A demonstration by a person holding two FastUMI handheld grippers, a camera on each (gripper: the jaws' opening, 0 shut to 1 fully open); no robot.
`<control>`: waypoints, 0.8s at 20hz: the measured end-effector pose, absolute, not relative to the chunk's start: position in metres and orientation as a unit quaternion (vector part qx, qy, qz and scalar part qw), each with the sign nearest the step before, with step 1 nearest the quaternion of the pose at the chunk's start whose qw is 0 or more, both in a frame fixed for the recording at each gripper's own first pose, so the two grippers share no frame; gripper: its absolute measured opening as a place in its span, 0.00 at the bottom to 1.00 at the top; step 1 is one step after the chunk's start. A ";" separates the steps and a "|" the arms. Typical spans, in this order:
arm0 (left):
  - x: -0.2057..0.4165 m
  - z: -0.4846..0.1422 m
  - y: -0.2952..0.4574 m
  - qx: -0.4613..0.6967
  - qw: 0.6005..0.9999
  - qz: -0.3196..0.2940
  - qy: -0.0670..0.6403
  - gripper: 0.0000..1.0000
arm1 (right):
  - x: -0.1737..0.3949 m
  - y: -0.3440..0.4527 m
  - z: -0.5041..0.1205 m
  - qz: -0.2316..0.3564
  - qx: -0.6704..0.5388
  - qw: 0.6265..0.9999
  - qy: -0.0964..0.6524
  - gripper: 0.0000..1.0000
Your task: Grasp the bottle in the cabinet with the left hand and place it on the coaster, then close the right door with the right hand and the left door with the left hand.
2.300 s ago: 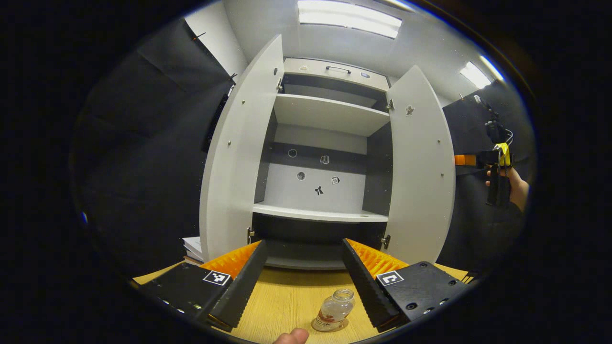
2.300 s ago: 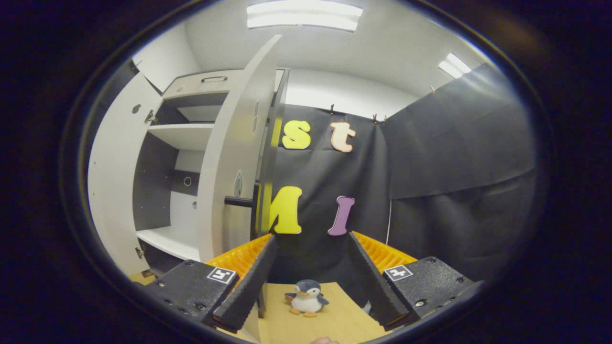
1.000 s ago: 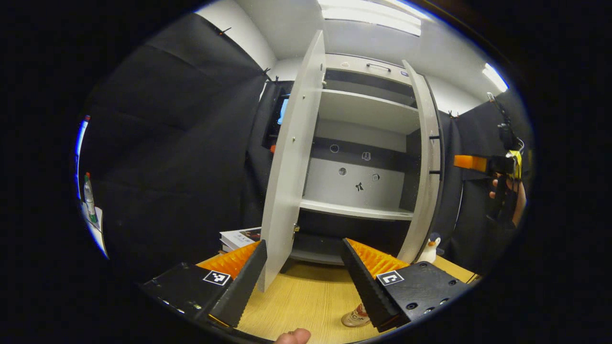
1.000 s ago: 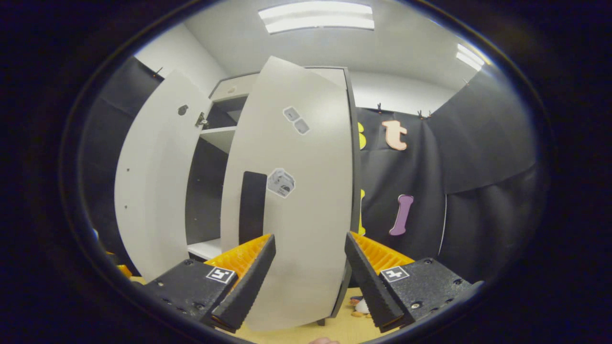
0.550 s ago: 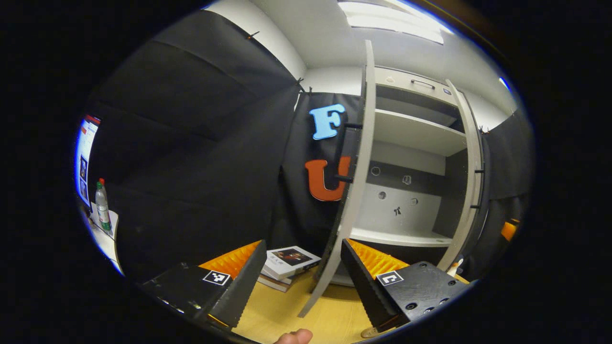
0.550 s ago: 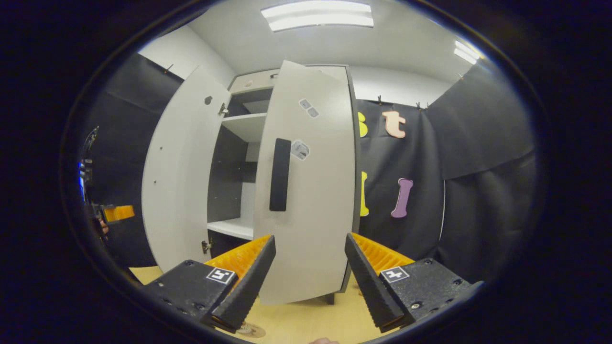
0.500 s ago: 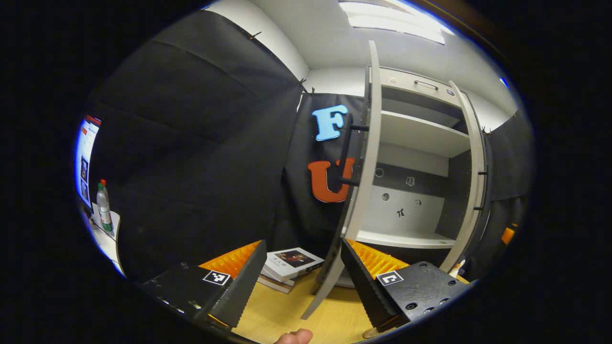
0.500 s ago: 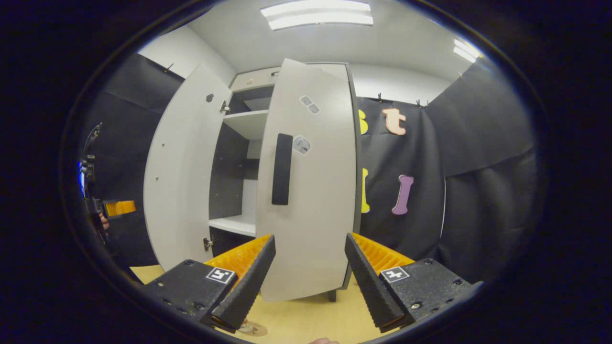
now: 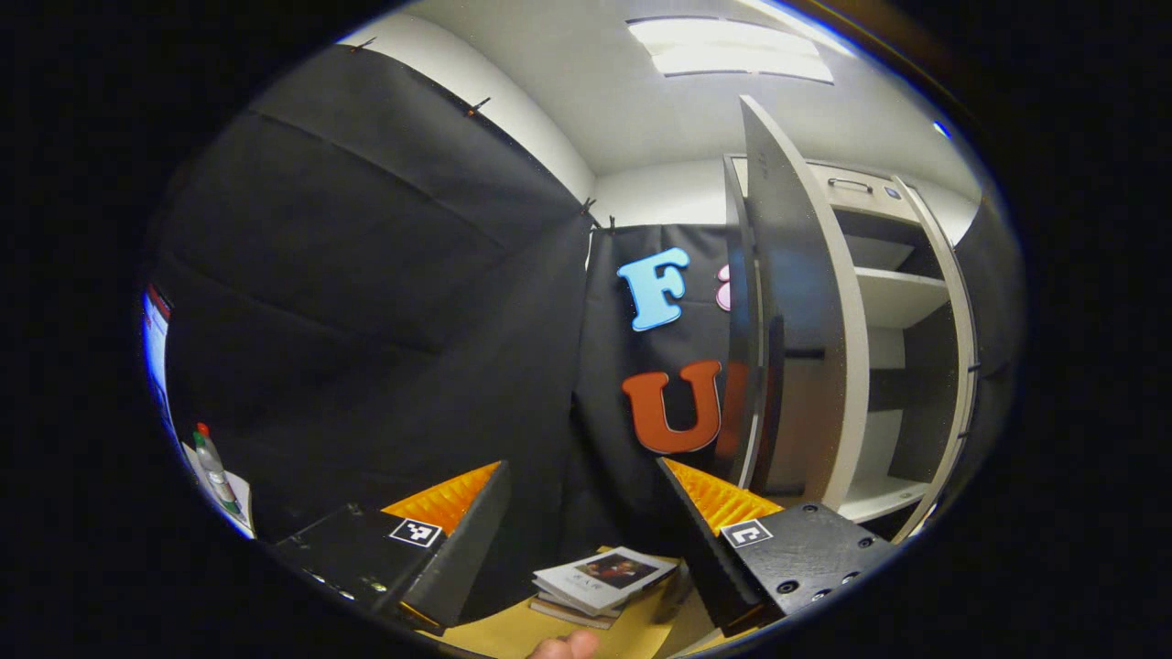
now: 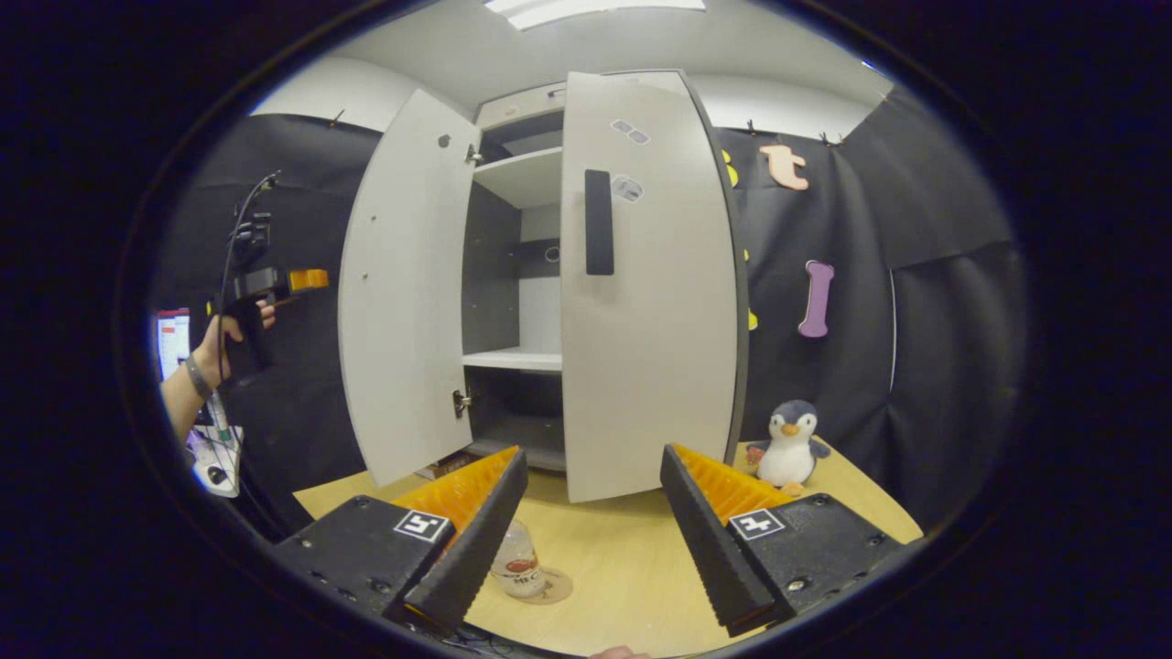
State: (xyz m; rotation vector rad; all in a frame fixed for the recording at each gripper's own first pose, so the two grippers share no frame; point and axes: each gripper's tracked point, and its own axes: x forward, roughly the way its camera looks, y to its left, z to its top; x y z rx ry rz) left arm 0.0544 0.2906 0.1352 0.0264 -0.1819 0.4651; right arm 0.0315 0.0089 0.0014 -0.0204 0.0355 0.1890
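**benchrat:** One door down, one to go, I'd say. In the right gripper view the bottle point(image 10: 518, 562) is standing on the coaster point(image 10: 549, 586) on the near part of the wooden table point(image 10: 623, 567), so that bit looks finished. The right door point(image 10: 645, 284) looks swung to, or very nearly; I can't tell if it's fully seated. The left door point(image 10: 403, 293) is wide open, leaf pointing out toward us.

**hingefan:** Agreed. So what about the left gripper point(image 9: 581, 526)? Its fingers are spread apart with nothing between them, and in its own view it's out on the far-left side, looking at the outer face of that left door point(image 9: 801, 302) edge-on, with the stack of books point(image 9: 600, 581) below.

**benchrat:** I'd get behind the outer face near the free edge, not near the hinge, and push with the flat of a finger. No need to grab the handle. Follow the arc, go slow at the end so it doesn't bounce.

**hingefan:** And the right gripper point(image 10: 591, 517)? Also spread and empty, hanging back over the table.

**benchrat:** Leave it there, well off the bottle. Main risk I see is the leaf springing back open or knocking the right door.
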 end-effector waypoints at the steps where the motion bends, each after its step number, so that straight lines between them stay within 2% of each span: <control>1: 0.065 0.143 0.295 0.020 0.968 0.232 -0.093 0.95 | 0.032 0.007 0.004 0.093 -0.011 0.995 0.016 0.94; 2: 0.073 0.148 0.298 0.027 0.966 0.237 -0.096 0.95 | 0.033 0.006 0.006 0.092 -0.012 0.996 0.015 0.94; 3: 0.080 0.148 0.297 0.027 0.967 0.236 -0.095 0.99 | 0.033 0.004 0.009 0.090 -0.011 0.996 0.012 0.96; 4: 0.089 0.146 0.291 0.026 0.969 0.227 -0.091 0.95 | 0.034 0.002 0.011 0.088 -0.011 0.996 0.009 0.96; 5: 0.093 0.143 0.286 0.031 0.970 0.223 -0.088 0.95 | 0.034 -0.001 0.012 0.085 -0.010 0.996 0.006 0.96; 6: 0.091 0.148 0.286 0.046 0.967 0.231 -0.097 0.99 | 0.036 -0.004 0.012 0.080 -0.008 0.997 0.004 0.96; 8: 0.087 0.156 0.286 0.061 0.963 0.238 -0.111 0.87 | 0.037 -0.008 0.013 0.073 -0.003 0.997 0.001 0.94; 10: 0.093 0.146 0.282 0.036 0.969 0.226 -0.097 0.99 | 0.039 -0.010 0.015 0.069 0.000 0.998 -0.005 0.94; 11: 0.098 0.140 0.275 0.016 0.973 0.216 -0.085 0.93 | 0.039 -0.010 0.017 0.068 0.001 0.998 -0.008 0.96; 14: 0.095 0.140 0.250 -0.008 0.980 0.185 -0.075 0.92 | 0.041 -0.011 0.017 0.064 0.004 0.998 -0.011 0.96; 15: 0.093 0.145 0.241 -0.005 0.981 0.178 -0.081 0.93 | 0.040 -0.013 0.018 0.060 0.009 0.998 -0.015 0.96; 16: 0.093 0.148 0.233 -0.001 0.981 0.175 -0.087 0.99 | 0.040 -0.013 0.019 0.056 0.015 0.998 -0.018 0.96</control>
